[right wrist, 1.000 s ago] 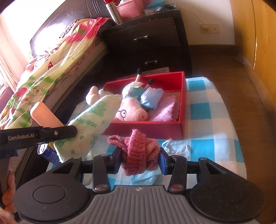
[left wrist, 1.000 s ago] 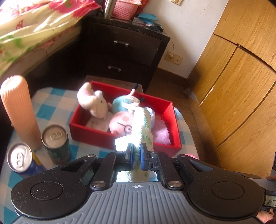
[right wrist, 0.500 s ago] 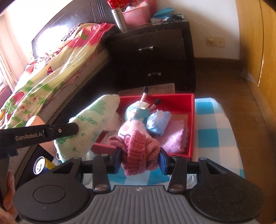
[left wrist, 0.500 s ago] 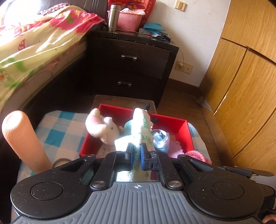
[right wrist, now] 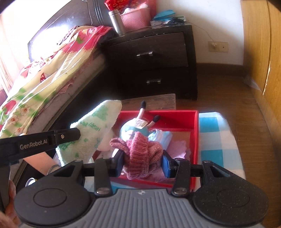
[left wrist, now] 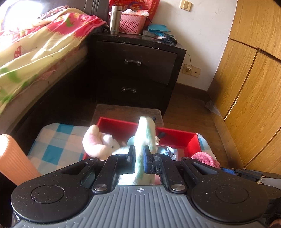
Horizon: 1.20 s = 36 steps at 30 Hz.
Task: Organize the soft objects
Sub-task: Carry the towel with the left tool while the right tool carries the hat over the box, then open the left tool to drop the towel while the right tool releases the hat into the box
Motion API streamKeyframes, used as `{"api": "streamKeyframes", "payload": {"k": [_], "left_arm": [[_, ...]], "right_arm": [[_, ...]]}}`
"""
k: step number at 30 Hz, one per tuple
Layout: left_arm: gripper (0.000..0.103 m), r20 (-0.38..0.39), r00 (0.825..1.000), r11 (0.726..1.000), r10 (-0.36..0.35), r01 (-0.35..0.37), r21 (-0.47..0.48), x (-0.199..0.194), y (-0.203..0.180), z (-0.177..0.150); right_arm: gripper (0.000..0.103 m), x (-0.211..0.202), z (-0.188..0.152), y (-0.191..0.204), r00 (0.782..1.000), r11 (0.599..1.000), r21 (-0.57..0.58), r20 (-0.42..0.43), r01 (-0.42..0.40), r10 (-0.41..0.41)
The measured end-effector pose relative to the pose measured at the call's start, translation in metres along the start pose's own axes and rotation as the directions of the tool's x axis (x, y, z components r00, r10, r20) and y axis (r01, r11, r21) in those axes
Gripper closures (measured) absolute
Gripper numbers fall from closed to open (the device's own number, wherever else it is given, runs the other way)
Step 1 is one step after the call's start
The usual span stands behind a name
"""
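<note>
- Towel (right wrist: pixel 91 129), cream with green print, is clamped in the left gripper (left wrist: pixel 139 156); its jaws are pressed together on the cloth, which stands up between the fingers and hangs over the near-left edge of the red tray (right wrist: pixel 195 133).
- Knitted pink hat (right wrist: pixel 140 154) is bunched between the jaws of the right gripper (right wrist: pixel 142 163), which are clamped on it (partly closed, the wool filling the gap), held above the tray's near side.
- Inside the tray lie a plush doll (right wrist: pixel 135 128) in a teal dress, feet pointing to the far wall, a light blue soft item (right wrist: pixel 163 138) just beside it, and a pale purple cloth (right wrist: pixel 177 149) under that.
- A white and pink plush toy (left wrist: pixel 98 142) rests at the tray's left wall, seen from the left wrist view.
- The tray sits on a blue and white checked cloth (right wrist: pixel 217 136).
- A ribbed peach cylinder (left wrist: pixel 12 157) stands at the cloth's left edge, well apart from the tray.
- Beyond stand a dark nightstand (left wrist: pixel 138 66), carrying a steel flask (left wrist: pixel 115 16) and a pink basket (left wrist: pixel 131 22), and a bed (left wrist: pixel 35 45) with a floral quilt.
</note>
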<state>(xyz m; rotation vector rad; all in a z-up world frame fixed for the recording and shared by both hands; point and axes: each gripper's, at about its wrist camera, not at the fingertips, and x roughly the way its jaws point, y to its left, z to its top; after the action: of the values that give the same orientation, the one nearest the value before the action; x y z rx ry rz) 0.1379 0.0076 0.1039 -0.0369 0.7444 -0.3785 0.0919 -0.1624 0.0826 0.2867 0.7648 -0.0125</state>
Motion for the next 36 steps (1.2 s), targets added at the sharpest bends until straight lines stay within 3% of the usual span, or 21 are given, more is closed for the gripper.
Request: {"api": "streamKeyframes", "payload": {"k": [7, 11, 13, 15, 17, 20, 22, 23, 25, 27, 36], "left_arm": [[0.098, 0.013, 1.0, 1.0, 0.009, -0.009, 0.003, 0.009, 0.0, 0.01], [0.093, -0.035, 0.999, 1.0, 0.005, -0.004, 0.018, 0.02, 0.002, 0.008], [0.076, -0.101, 0.994, 0.998, -0.039, 0.044, 0.046, 0.021, 0.003, 0.0], [0.033, -0.141, 0.988, 0.994, -0.057, 0.069, 0.082, 0.015, 0.002, -0.013], [0.021, -0.152, 0.988, 0.986, -0.017, 0.042, 0.161, 0.015, -0.003, -0.033], [0.025, -0.21, 0.976, 0.974, 0.065, -0.017, 0.225, 0.039, -0.011, -0.061], [0.042, -0.262, 0.961, 0.977, 0.087, -0.031, 0.211, 0.056, -0.008, -0.072], [0.066, -0.292, 0.953, 0.983, 0.079, -0.025, 0.182, 0.064, -0.002, -0.075], [0.093, -0.343, 0.939, 0.994, 0.035, 0.004, 0.111, 0.074, 0.008, -0.078], [0.098, -0.333, 0.943, 0.997, 0.017, 0.008, 0.074, 0.073, 0.014, -0.077], [0.1, -0.173, 0.981, 0.996, -0.084, 0.078, -0.037, 0.032, 0.024, -0.035]], "right_arm": [[0.082, 0.01, 0.009, -0.003, 1.0, 1.0, -0.013, 0.007, 0.019, -0.019], [0.082, 0.027, 0.016, -0.005, 1.0, 1.0, -0.013, 0.01, 0.021, -0.021], [0.082, 0.038, 0.017, -0.006, 1.0, 1.0, -0.009, 0.0, 0.02, -0.02], [0.082, 0.046, 0.018, -0.007, 1.0, 1.0, -0.015, -0.014, 0.019, -0.019], [0.082, 0.05, 0.019, -0.011, 1.0, 1.0, -0.01, -0.013, 0.021, -0.021], [0.082, 0.054, 0.018, -0.019, 0.999, 1.0, 0.02, -0.027, 0.019, -0.018], [0.082, 0.055, 0.016, -0.019, 0.999, 0.999, 0.027, -0.036, 0.016, -0.015], [0.082, 0.054, 0.014, -0.018, 0.999, 1.0, 0.019, -0.041, 0.018, -0.017], [0.082, 0.053, 0.012, -0.016, 0.999, 1.0, 0.0, -0.045, 0.022, -0.022], [0.082, 0.053, 0.012, -0.018, 0.998, 1.0, -0.002, -0.049, 0.025, -0.025], [0.082, 0.05, 0.017, -0.021, 0.999, 0.999, 0.027, -0.027, 0.025, -0.025]]}}
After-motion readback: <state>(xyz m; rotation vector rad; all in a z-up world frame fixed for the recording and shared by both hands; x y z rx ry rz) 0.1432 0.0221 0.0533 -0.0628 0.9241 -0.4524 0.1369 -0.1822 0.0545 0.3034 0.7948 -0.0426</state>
